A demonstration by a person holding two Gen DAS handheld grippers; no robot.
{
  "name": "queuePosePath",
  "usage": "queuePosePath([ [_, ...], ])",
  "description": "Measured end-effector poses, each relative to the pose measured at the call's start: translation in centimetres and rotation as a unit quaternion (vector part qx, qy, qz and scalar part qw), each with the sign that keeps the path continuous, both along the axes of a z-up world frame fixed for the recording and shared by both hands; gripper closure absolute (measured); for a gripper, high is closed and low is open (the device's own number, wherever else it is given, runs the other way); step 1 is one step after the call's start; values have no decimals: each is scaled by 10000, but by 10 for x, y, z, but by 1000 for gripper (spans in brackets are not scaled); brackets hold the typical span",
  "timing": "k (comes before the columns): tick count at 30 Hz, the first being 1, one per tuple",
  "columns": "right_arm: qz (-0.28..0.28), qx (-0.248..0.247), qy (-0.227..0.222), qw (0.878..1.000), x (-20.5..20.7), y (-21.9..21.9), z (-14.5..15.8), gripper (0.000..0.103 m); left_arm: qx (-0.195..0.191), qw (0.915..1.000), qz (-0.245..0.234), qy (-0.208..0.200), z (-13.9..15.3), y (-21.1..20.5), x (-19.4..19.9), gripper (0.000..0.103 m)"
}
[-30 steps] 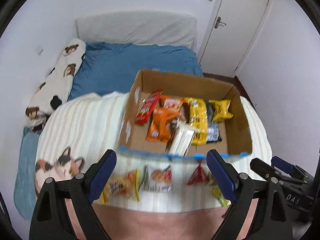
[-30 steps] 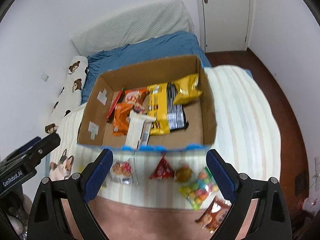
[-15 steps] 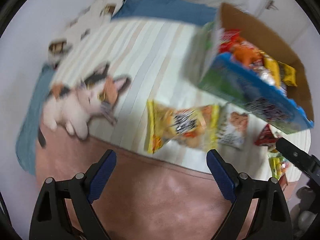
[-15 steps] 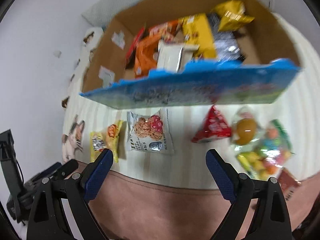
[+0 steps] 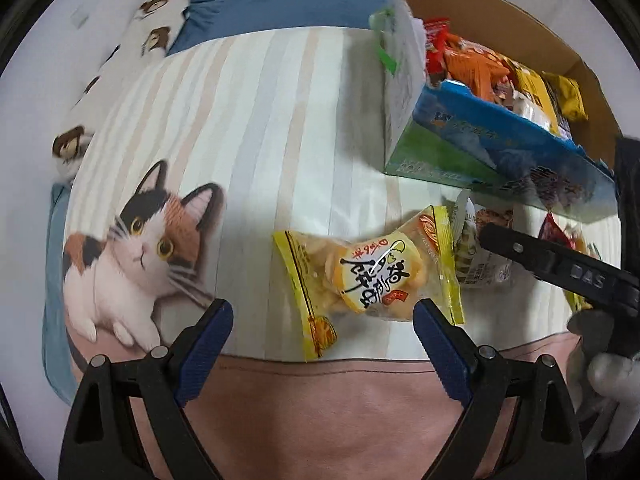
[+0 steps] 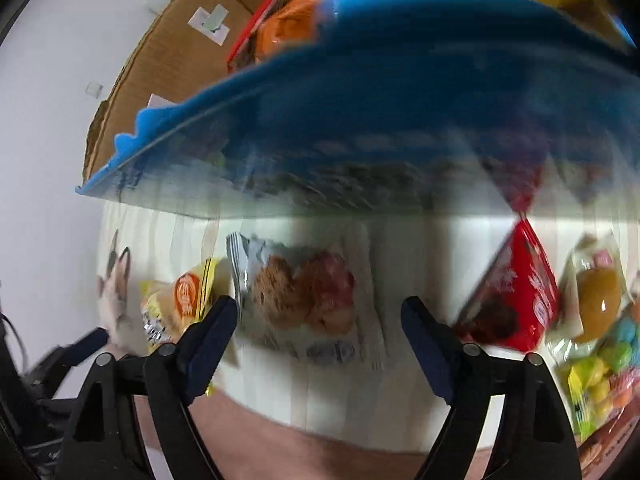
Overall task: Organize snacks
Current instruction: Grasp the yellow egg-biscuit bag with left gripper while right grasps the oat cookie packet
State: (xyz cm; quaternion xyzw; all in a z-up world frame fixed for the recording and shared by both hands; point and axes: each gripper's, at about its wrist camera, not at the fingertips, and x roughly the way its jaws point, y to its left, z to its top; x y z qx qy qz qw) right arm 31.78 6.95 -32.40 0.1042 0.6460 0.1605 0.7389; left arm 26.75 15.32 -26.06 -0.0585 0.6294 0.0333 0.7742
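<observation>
Yellow snack packet [image 5: 370, 276] flat on the striped bed cover [image 5: 280, 120], just ahead of the left tool [image 5: 323, 320], long axis running across its gap, so nearer that hand. Jaws apart, nothing between. Cookie packet [image 6: 304, 300] likewise ahead of the right tool [image 6: 320, 320], also apart and empty. Beyond both, the cardboard box [image 5: 500, 12] of snacks; its blue front wall [image 6: 360, 100] close above. Red packet [image 6: 516, 296] and candy bag [image 6: 604, 368] to the right.

The left gripper [image 5: 322, 322] is hanging wide open over the striped blanket [image 5: 256, 128], its fingers flanking a yellow snack packet [image 5: 370, 276] near the blanket's front edge. The cardboard box [image 5: 500, 28] of snacks is sitting toward the far right corner.
</observation>
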Motion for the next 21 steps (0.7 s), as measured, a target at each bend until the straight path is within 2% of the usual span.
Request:
queuePosePath([
  [5, -29, -361, -170, 9992, -1, 23, -6, 19, 355, 9971, -668, 25, -6, -11, 2, 11],
  [6, 55, -488, -216, 9986, -4, 28, -8, 32, 411, 9958, -816, 20, -7, -12, 4, 11],
  [7, 135, -523, -222, 9983, -7, 31, -10, 37, 534, 9933, -1027, 3, -7, -17, 4, 11],
  [9, 226, -587, -200, 9978, -14, 31, -12, 41, 689, 9878, -1393, -57, -8, -25, 4, 11],
  [13, 267, -638, -52, 9976, -31, 16, -12, 44, 1099, 9674, -2277, -159, -10, -45, 6, 11],
  [17, 220, -650, 240, 9974, -54, -10, -15, 44, 1237, 9463, -2985, -71, -10, -62, 11, 11],
  [21, 51, -641, 509, 9966, -77, -31, -17, 44, 1265, 9115, -3905, 252, -25, -93, 11, 11],
])
